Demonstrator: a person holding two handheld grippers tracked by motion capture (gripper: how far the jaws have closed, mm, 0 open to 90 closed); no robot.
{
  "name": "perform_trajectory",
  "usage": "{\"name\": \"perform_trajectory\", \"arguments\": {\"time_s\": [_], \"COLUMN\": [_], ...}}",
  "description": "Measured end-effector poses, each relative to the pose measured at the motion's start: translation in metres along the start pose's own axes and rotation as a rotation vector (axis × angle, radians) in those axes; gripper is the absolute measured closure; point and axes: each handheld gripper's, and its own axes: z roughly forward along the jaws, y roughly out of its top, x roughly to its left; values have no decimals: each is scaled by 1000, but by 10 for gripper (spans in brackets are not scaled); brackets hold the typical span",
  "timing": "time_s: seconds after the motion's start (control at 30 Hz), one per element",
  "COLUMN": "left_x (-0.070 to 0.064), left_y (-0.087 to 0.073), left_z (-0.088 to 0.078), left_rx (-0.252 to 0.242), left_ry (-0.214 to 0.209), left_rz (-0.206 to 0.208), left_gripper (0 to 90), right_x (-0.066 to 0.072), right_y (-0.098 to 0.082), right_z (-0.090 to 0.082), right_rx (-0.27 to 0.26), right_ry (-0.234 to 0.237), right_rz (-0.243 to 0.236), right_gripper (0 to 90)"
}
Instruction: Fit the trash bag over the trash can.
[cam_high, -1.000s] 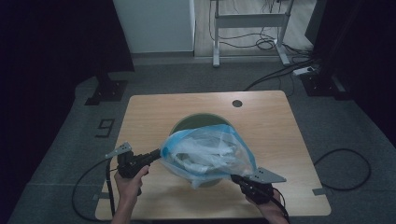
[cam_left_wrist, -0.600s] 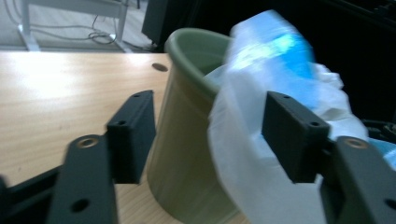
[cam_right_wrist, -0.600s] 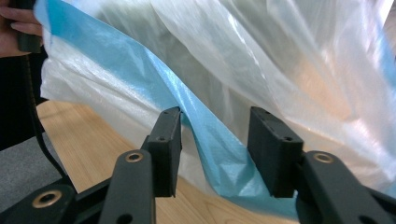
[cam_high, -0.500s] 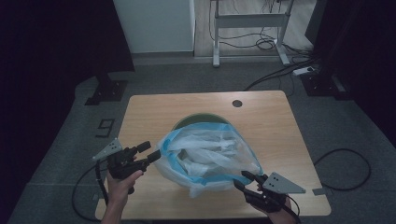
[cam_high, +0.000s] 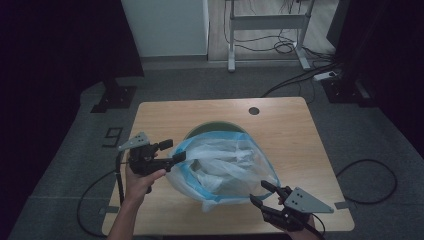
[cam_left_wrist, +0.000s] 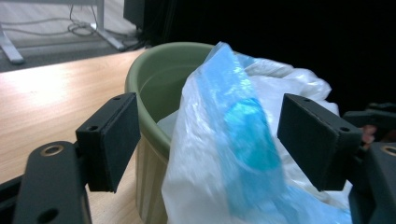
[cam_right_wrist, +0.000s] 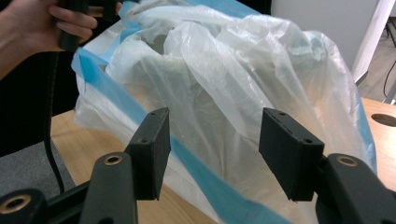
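**Two open claws flank a half-fitted bin liner**

Two claws stand released, one on either side of the plastic bag (cam_high: 225, 167), neither gripping it. The bag is translucent white with a blue band along its mouth, and it sits in and over the green bin (cam_left_wrist: 154, 88) near the middle of the desk (cam_high: 295, 130). Its near side spills down over the bin's front towards the desk edge, while the far rim of the bin shows bare.

The left claw (cam_high: 172, 151) hovers at the bag's left edge with its jaws spread, the blue band lying between them in the left gripper view. The right claw (cam_high: 262, 192) is just off the bag's near right corner, jaws likewise apart, with the blue hem running across in front of them.

By my reading, the step in hand is lining the bin: the bag is in place but its mouth is not yet drawn round the rim. The next move calls for each claw to close on the blue hem, then lift and spread it outward and back over the bare far rim. The film looks thin and slippery, so a shallow pinch may slip.

No brand, label or writing can be read on the bag or the bin.
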Motion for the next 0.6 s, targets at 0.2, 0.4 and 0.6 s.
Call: {"name": "perform_trajectory", "arguments": {"time_s": [0.2,0.4,0.6], "left_x": [3,8,11], "left_y": [1,1,0], "left_z": [9,11,13], "left_rx": [40,31,13], "left_ry": [10,19,25], "left_rz": [5,1,-3], "left_gripper": [338,598,762], "right_x": [-16,-53,-80], "right_y": [10,22,20], "right_z": [-5,7,29], "right_rx": [-25,2,42], "right_ry": [-45,-80,-36], "right_rz": [9,25,83], "right_gripper": [421,404,415]}}
